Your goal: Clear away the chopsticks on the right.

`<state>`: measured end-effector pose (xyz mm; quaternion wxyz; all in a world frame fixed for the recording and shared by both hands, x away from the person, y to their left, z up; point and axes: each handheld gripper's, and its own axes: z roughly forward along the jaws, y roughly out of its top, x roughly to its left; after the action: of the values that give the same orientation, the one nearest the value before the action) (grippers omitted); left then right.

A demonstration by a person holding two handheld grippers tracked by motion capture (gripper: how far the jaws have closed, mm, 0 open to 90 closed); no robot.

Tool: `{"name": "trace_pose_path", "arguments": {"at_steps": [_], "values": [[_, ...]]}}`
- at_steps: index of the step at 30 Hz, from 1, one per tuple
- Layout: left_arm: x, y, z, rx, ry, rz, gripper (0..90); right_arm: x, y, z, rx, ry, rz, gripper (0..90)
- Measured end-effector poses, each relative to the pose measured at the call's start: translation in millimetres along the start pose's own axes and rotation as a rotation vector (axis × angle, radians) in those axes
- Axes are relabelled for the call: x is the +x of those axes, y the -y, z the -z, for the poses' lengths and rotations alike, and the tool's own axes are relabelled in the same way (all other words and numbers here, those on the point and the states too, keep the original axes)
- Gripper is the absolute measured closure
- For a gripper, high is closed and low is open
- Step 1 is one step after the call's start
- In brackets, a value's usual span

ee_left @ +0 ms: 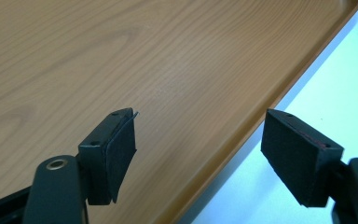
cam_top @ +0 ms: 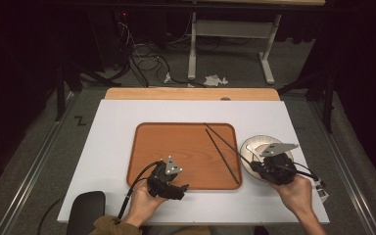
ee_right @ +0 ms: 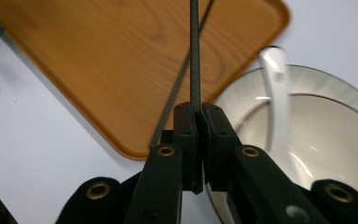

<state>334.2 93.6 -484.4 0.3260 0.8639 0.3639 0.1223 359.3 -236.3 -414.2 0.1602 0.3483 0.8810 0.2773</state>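
Your right claw is pinching one thin dark chopstick, jaws pressed together on it near its lower end; the stick runs up and away from the pads toward 12 o'clock in the right gripper view. A second thin dark chopstick crosses under it at a slant. In the high view both sticks lie across the 3 o'clock side of the rounded orange-brown wooden tray, their far tips up near the tray's 1 o'clock corner, their near ends fanning toward your right claw.

Judge the stick as very light, stiff and narrow. It looks smooth, so it may swivel or slip between the pads if you swing it quickly. You hold it close to one end, which leaves a long lever out front; a grip nearer the middle would likely steady it.

Just beside the claw, at 3 o'clock of the tray, sits a shallow white ceramic bowl with a thin dark rim line, with a white ceramic spoon leaning in it. Both look breakable, so keep the stick's swing clear of them.

Your right hand comes in from 5 o'clock on the white bench, claw aimed toward 10 o'clock.

Your left claw is spread wide, holding nothing, straddling the tray's near edge at 6 o'clock. Your left hand sits low, claw tilted down.
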Motion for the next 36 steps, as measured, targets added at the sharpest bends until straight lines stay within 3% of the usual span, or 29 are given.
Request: {"name": "trace_pose_path", "arguments": {"at_steps": [3, 10, 28, 36], "values": [[-0.5, 0.1, 0.0, 0.002, 0.000, 0.001, 26.3, 9.7, -5.0, -13.8, 0.030, -0.016, 0.027, 86.3], [-0.6, 0.1, -0.3, 0.004, 0.003, 0.000, 26.3, 21.2, -7.4, -42.1, 0.099, -0.044, 0.038, 86.3], [-1.5, 0.2, -0.1, 0.001, -0.010, -0.002, 26.1, 35.4, -9.5, -77.7, 0.168, -0.085, 0.011, 85.9], [-1.6, 0.4, 0.5, 0.000, -0.011, -0.001, 25.8, 40.2, -7.0, -86.2, 0.189, -0.086, 0.032, 85.2]]}}
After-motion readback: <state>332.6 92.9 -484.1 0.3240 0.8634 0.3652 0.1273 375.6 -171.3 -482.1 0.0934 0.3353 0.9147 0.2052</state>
